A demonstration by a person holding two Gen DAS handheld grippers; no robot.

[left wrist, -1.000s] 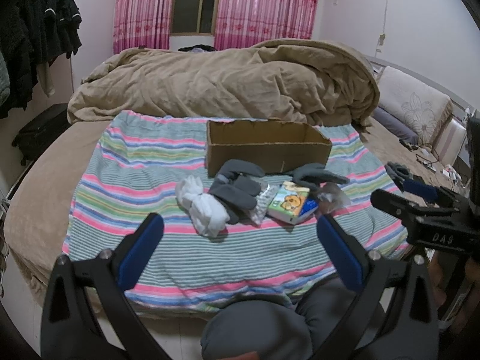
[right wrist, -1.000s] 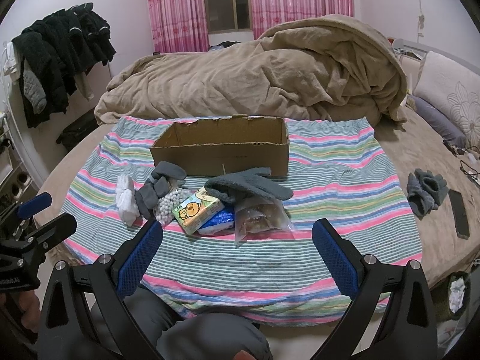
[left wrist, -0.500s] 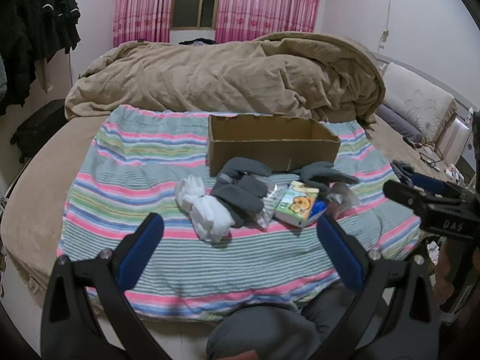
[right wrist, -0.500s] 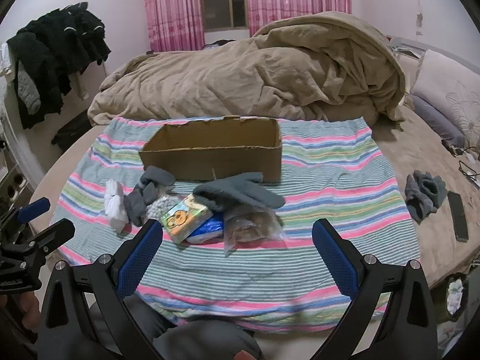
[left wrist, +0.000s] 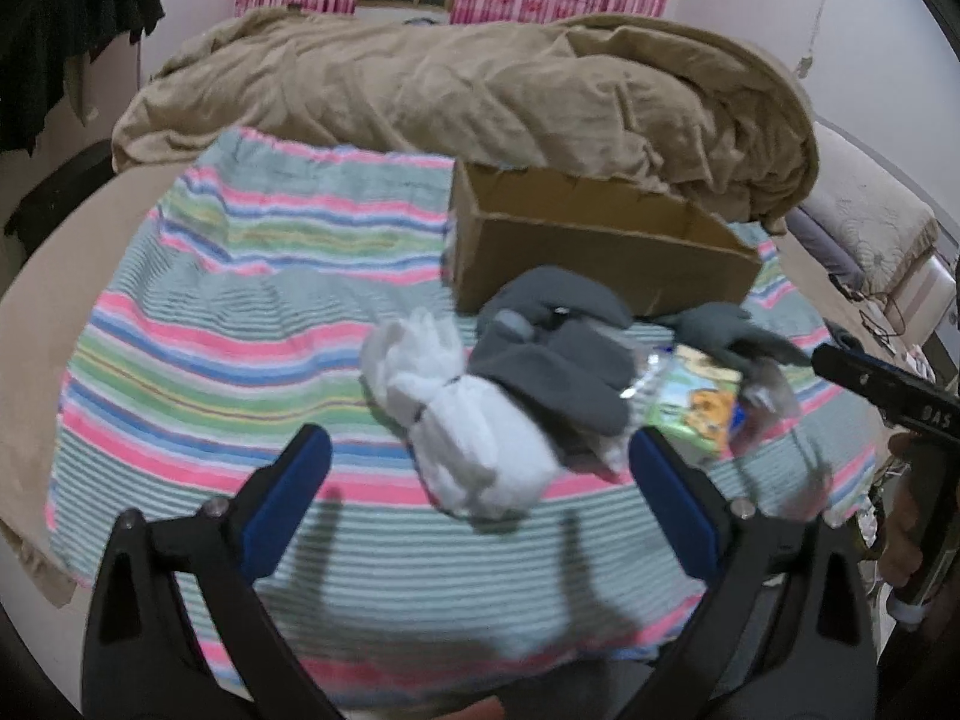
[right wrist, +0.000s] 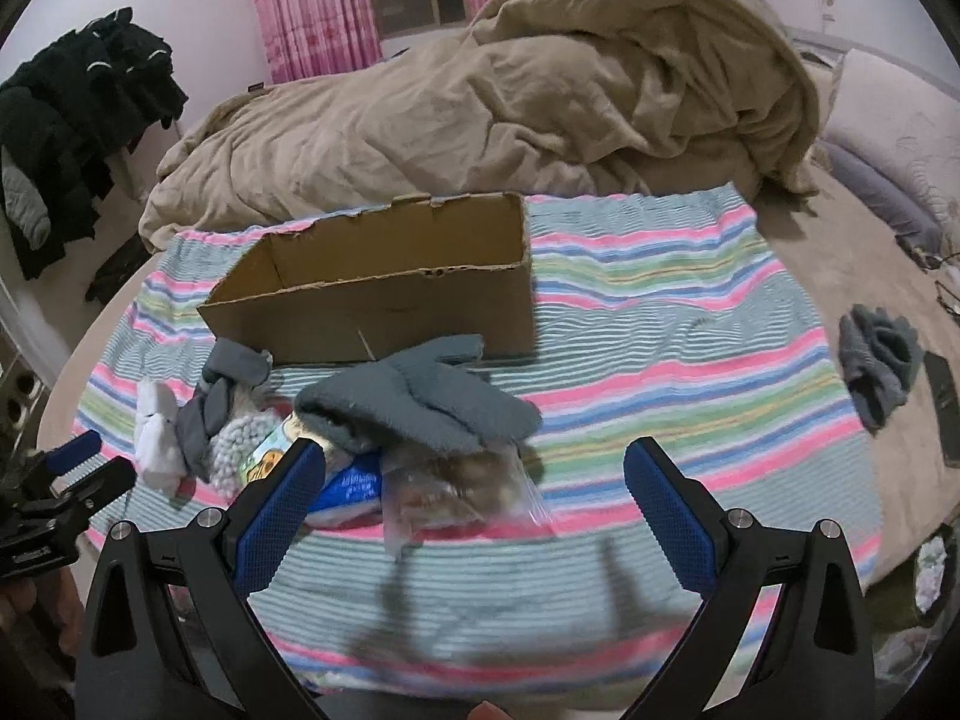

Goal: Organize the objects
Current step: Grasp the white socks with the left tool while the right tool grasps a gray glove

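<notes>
An open cardboard box (left wrist: 600,255) (right wrist: 384,294) stands on a striped cloth (left wrist: 240,324) on the bed. In front of it lie a white sock bundle (left wrist: 462,426) (right wrist: 155,438), dark grey socks (left wrist: 558,354) (right wrist: 207,414), a grey glove (right wrist: 414,402) (left wrist: 720,330), a cartoon tissue pack (left wrist: 702,402) (right wrist: 270,456), a bag of white beads (right wrist: 234,450) and a clear snack bag (right wrist: 462,486). My left gripper (left wrist: 480,510) is open just short of the white socks. My right gripper (right wrist: 474,516) is open around the snack bag, above it.
A heaped tan duvet (left wrist: 480,84) lies behind the box. Another grey glove pair (right wrist: 876,360) and a phone (right wrist: 945,396) lie on the bed to the right. Dark clothes (right wrist: 78,120) hang at the left wall. Pillows (left wrist: 870,228) lie at the far right.
Both grippers have moved forward and down toward the pile of objects; the objects look larger and closer. Both stay open. Nothing on the cloth has moved.
</notes>
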